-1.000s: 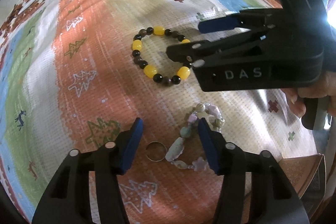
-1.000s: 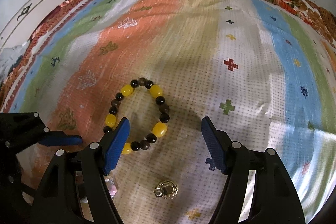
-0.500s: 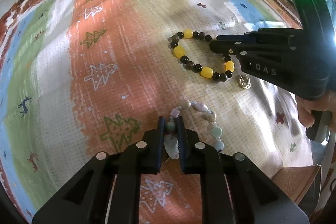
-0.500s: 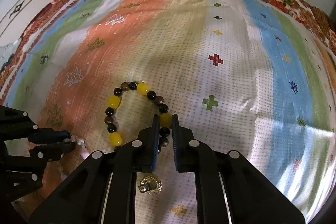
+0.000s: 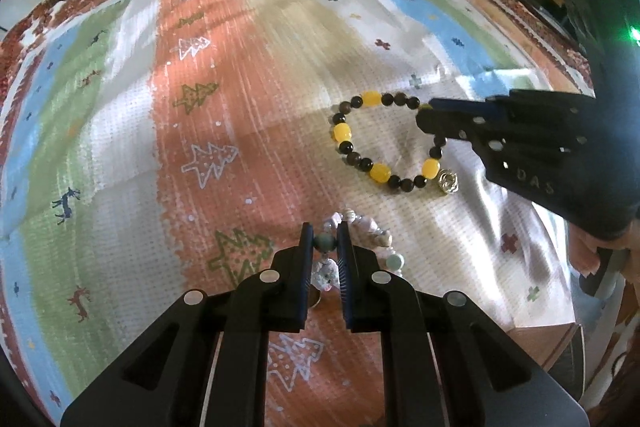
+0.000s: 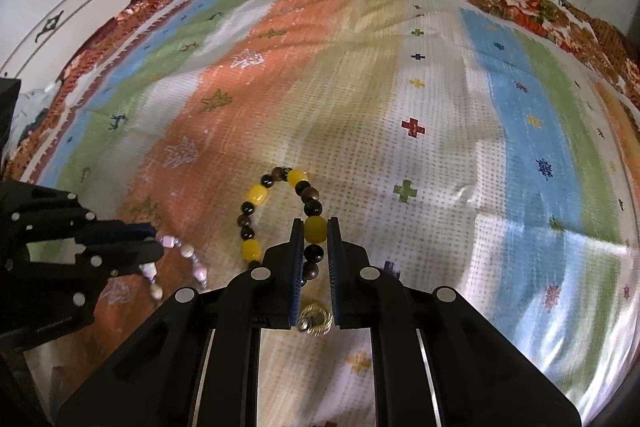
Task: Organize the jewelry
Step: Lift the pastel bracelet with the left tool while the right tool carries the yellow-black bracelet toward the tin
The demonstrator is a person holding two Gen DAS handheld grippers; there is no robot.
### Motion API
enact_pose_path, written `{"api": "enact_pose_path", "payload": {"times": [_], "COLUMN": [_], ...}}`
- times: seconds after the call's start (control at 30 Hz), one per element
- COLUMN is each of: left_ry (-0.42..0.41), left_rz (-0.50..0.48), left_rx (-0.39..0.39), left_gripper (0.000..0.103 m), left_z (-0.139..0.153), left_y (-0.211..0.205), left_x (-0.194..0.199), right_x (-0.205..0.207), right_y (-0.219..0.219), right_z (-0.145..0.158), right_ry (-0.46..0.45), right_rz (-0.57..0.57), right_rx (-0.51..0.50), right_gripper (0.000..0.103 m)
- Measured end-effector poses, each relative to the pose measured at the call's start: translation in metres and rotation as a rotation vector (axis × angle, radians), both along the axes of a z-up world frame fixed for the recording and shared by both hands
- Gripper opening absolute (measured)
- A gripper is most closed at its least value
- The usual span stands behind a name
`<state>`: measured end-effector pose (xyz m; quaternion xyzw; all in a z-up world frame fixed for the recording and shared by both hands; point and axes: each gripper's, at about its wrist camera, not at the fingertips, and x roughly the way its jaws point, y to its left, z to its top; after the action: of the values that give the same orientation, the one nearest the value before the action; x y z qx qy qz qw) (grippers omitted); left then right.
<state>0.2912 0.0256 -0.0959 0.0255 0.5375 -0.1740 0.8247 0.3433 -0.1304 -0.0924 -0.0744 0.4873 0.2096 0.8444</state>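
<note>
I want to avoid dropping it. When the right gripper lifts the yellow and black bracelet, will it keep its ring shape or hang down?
Probably it hangs down: the bracelet is separate beads on a string, already bent narrow. The right gripper pinches only one yellow bead, so the rest may swing. Round, glossy beads could slip.

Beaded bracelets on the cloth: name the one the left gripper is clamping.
The pastel stone-bead bracelet, pinched in the left gripper; the yellow-and-black bead bracelet sits in the right gripper.
</note>
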Motion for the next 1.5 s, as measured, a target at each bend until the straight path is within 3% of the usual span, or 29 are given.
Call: {"api": "enact_pose_path", "payload": {"times": [0.67, 1.5], "left_ry": [-0.058, -0.109], "left_rz": [0.081, 0.117], "left_rx": [-0.04, -0.012], "left_gripper": [0.011, 0.011], "left_z": [0.036, 0.063], "left_y": [0.006, -0.004], "left_x": [-0.02, -0.056], "right_x": [-0.039, -0.095], "right_y": [-0.004, -0.017], "right_z": [0.034, 0.058], "right_ry": [-0.048, -0.057], "right_rz": [0.031, 0.03], "right_rx": [0.035, 0.11], "right_gripper": [0.012, 0.012]}}
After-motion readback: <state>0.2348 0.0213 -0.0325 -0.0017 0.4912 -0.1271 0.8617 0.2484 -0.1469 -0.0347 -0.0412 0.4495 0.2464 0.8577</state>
